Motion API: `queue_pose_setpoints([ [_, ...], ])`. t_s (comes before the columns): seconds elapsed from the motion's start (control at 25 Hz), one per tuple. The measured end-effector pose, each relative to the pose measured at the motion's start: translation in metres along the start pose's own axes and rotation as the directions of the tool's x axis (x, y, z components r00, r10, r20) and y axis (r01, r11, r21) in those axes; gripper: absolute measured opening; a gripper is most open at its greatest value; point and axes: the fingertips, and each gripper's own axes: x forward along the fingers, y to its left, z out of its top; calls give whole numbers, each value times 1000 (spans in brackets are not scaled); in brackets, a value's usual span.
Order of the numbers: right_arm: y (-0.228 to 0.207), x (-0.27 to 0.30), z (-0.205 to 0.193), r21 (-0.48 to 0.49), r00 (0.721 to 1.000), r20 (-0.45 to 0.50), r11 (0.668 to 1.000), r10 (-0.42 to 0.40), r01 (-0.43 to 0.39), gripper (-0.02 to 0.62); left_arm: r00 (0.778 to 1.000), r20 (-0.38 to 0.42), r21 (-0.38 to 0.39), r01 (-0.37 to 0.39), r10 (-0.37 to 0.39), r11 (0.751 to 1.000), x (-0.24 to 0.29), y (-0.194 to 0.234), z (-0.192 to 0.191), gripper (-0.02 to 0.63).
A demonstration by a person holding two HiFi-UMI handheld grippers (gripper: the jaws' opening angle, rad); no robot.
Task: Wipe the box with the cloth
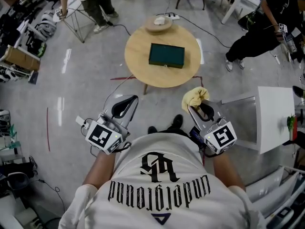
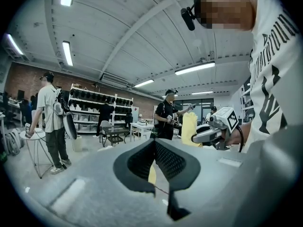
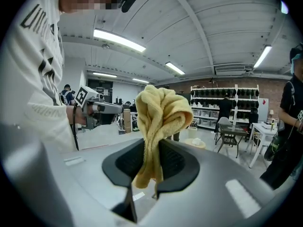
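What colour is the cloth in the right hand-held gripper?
The cloth is pale yellow, clearest in the right gripper view.

Left hand-held gripper (image 1: pixel 129 103) jaws together, empty; right hand-held gripper (image 1: pixel 199 106) clamped on cloth (image 1: pixel 195 97).

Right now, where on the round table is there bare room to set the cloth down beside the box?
The widest bare wood on the round table lies left of the green box and along the near edge in front of it. The strip on its right is narrower. The far edge is crowded by a dish.
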Motion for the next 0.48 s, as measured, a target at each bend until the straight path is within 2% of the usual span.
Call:
queue_pose_setpoints([
  [0.48, 0, -2, -5, 1, 1000, -12, 1000, -6, 6, 80, 1000, 3, -7, 16, -16, 1000, 5, -2, -4, 6],
])
